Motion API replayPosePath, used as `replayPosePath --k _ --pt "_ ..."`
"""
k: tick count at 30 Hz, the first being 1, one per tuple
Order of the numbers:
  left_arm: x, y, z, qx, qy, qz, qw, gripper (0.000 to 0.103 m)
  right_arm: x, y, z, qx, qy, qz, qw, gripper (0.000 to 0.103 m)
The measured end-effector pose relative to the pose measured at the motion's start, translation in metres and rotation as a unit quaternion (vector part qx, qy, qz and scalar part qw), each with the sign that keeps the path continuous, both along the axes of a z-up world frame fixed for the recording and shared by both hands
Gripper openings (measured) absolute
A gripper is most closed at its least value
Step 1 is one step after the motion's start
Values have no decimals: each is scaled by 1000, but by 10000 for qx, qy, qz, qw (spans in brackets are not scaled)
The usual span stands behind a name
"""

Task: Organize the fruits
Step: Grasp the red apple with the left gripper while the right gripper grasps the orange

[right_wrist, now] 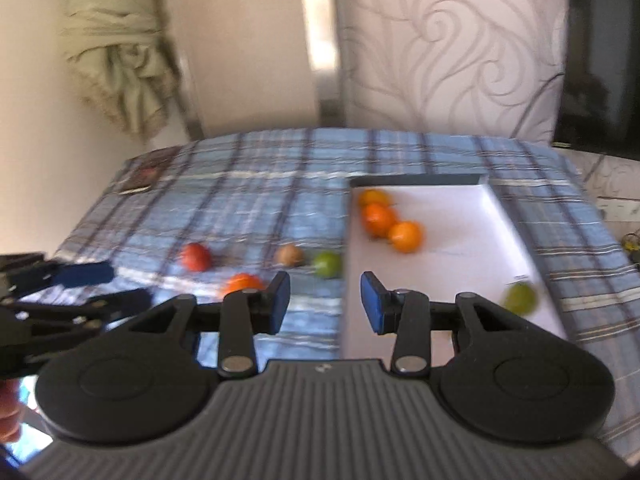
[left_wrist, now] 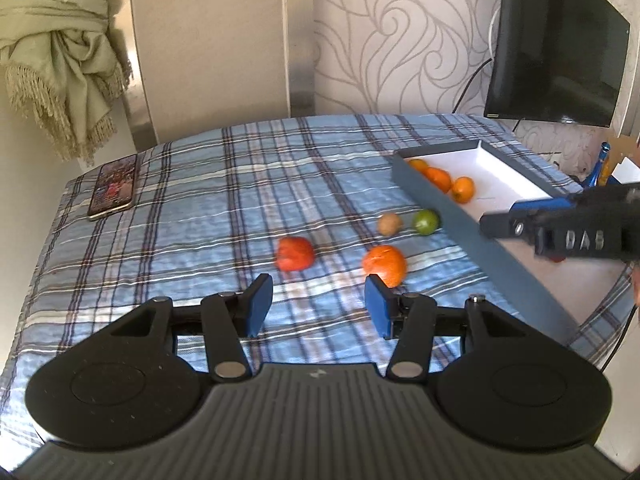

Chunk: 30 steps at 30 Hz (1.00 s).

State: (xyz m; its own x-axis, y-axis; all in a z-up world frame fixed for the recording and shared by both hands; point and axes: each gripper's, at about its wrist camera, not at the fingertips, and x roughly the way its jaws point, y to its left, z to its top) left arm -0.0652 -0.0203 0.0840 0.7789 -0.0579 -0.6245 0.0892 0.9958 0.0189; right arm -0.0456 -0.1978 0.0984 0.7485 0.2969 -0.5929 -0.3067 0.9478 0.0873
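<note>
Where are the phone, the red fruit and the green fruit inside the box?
phone (left_wrist: pixel 114 187), left wrist view, middle of its screen.
red fruit (left_wrist: pixel 295 254), left wrist view, centre of its skin.
green fruit inside the box (right_wrist: pixel 519 298), right wrist view, middle of its blurred body.

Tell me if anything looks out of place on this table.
A dark smartphone with its screen lit lies at the far left corner of the blue plaid tablecloth, the one thing there that is no fruit. Four fruits still lie loose outside the grey white-lined tray.
</note>
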Motion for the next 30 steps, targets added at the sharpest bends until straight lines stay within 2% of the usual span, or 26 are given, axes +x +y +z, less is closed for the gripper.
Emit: replayPosePath --k 7,11,21,30 --pt "3 32 -3 66 -1 1 10000 57 9 54 -26 -161 384 358 9985 42" --pt "4 46 -6 119 17 -26 9999 57 20 71 -39 -327 408 201 9984 42" --pt "17 65 -15 208 75 -250 9994 57 39 94 -56 -633 447 6 9970 42" --pt "43 57 -33 242 127 -593 9979 57 38 93 -58 -509 517 -84 9973 39"
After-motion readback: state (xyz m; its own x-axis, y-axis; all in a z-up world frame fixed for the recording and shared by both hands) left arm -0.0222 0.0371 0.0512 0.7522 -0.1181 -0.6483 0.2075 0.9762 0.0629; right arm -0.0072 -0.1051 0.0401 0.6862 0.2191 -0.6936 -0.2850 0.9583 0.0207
